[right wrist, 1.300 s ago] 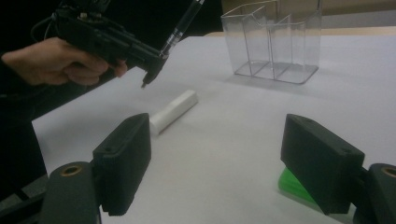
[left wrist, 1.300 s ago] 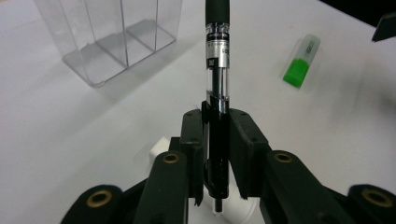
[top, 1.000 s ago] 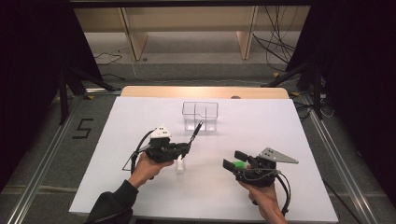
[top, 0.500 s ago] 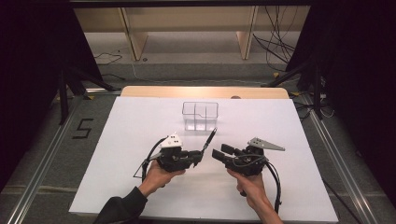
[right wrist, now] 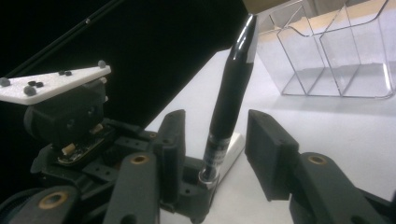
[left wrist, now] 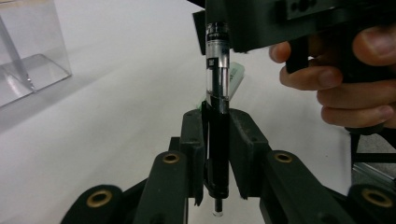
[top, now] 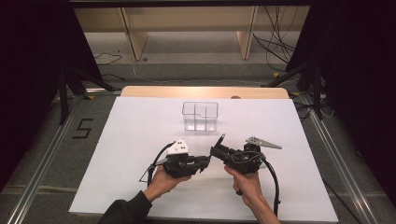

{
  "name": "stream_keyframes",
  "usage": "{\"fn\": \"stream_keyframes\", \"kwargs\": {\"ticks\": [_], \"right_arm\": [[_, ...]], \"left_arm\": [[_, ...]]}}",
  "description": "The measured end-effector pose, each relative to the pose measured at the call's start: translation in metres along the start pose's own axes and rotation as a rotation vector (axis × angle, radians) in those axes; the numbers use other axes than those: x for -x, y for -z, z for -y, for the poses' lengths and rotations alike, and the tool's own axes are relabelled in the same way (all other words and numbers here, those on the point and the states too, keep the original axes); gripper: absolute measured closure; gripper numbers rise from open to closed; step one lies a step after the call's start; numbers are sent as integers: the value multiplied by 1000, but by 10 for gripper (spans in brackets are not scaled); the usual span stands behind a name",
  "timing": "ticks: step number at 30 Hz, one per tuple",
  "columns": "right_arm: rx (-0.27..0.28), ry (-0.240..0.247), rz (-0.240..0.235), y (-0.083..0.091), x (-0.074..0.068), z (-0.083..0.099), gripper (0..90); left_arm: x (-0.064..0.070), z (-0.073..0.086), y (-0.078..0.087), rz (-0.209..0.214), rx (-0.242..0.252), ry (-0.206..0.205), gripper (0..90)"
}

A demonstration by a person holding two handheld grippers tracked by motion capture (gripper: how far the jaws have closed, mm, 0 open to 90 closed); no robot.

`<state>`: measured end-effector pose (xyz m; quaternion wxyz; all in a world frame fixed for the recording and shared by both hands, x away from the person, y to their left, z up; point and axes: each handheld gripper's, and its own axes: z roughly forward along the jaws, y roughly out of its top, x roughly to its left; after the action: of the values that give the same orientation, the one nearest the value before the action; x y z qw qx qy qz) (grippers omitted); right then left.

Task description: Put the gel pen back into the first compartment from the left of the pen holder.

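Both claws meet low over the near middle of the white tabletop (top: pixel 140 140), nose to nose. The left claw (top: pixel 204 161) has its two black jaws clamped tight on the lower end of a black pen (left wrist: pixel 217 100); in the left gripper view the barrel runs straight up between the pads, its clear window section just above them and its small tip poking out below.

The right claw (top: pixel 215 150) comes in from the other side. In the right gripper view its jaws stand wide, one on each side of the pen (right wrist: pixel 231 93), with clear gaps to both pads — around it, not touching it. The pen leans slightly, its glossy dark end pointing up toward the clear plastic organizer (right wrist: pixel 336 56).

From the high view, that organizer (top: pixel 200 115) sits farther back on the tabletop, well apart from both claws, its dividers splitting it into compartments. The pen (top: pixel 218 140) shows as a short dark stick rising where the two claws meet. The person's right hand (left wrist: pixel 348 79) grips its handle just beyond the pen in the left gripper view.
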<state>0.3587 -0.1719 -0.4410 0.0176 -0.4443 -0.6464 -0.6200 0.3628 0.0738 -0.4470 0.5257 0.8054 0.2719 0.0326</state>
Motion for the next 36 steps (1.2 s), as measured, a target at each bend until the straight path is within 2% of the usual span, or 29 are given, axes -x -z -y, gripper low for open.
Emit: {"fn": "stream_keyframes", "kwargs": {"ticks": [11, 12, 15, 18, 19, 20, 21, 22, 24, 25, 26, 27, 28, 29, 33, 36], "right_arm": [[10, -10, -10, -1, -1, 2, 724], [22, -4, -2, 0, -1, 2, 769], [27, -19, -23, 1, -1, 1, 790], [34, -4, -25, 3, -2, 0, 796], [38, -3, -30, 4, -3, 0, 796], [42, -3, -27, 5, -3, -1, 796], [42, -3, -27, 5, -3, -1, 796], [56, 10, -22, 8, -4, -4, 796], [64, 28, -4, 12, -4, -6, 796], [64, 28, -4, 12, -4, -6, 796], [75, 45, 11, 15, -3, -9, 796], [80, 48, 15, 16, -2, -10, 796], [83, 44, 21, 18, -1, -11, 796], [87, 48, 24, 19, -1, -12, 796], [104, 83, 59, 24, 3, -20, 796], [114, 97, 80, 26, 4, -25, 796]], "left_arm": [[5, 1, -1, 13, 15, -25, 762], [5, 1, -1, 17, 14, -24, 761], [4, 2, -2, 32, 30, -37, 759], [2, 4, -3, 53, 59, -42, 747], [3, 3, -2, 52, 66, -49, 728], [4, 1, -1, 73, 76, -44, 610], [4, 1, -1, 73, 76, -44, 516], [5, -1, 0, 83, 78, -49, 448], [7, -4, 3, 63, 72, -66, 343], [7, -6, 4, 41, 59, -66, 343], [3, -8, 8, 21, 47, -51, 269], [3, -8, 8, 21, 47, -51, 246], [-1, -9, 11, -3, 36, -49, 225], [-4, -9, 13, -33, 29, -52, 209], [-13, -3, 21, -57, 41, -24, 199], [-23, 8, 32, -103, 39, 3, 186]]}}
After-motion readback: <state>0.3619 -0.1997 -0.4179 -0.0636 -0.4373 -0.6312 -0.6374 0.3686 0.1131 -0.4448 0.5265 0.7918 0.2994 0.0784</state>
